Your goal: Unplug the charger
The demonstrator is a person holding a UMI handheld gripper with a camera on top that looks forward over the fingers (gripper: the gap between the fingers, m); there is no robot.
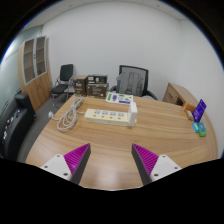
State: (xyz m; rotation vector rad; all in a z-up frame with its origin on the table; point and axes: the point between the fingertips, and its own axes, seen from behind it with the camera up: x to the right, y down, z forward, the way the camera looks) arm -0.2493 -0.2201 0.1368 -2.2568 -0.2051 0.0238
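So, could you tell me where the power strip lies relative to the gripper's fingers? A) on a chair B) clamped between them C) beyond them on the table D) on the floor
C: the power strip lies flat on the table, well beyond the open gripper, a white cable coiled beside it.

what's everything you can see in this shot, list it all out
table: 1, light wood, rounded, under and ahead of the fingers
power strip: 1, white, on the table well beyond the fingers
charger: 1, white with some blue, at the strip's far end; details too small to tell
cable: 1, white, coiled beside the strip
small items: a few, purple and teal, at the table's edge
office chairs: 3 or so, black, around the table
cabinet: 1, wood with glass doors, against the wall
gripper: 1, magenta pads, fingers open, holding nothing
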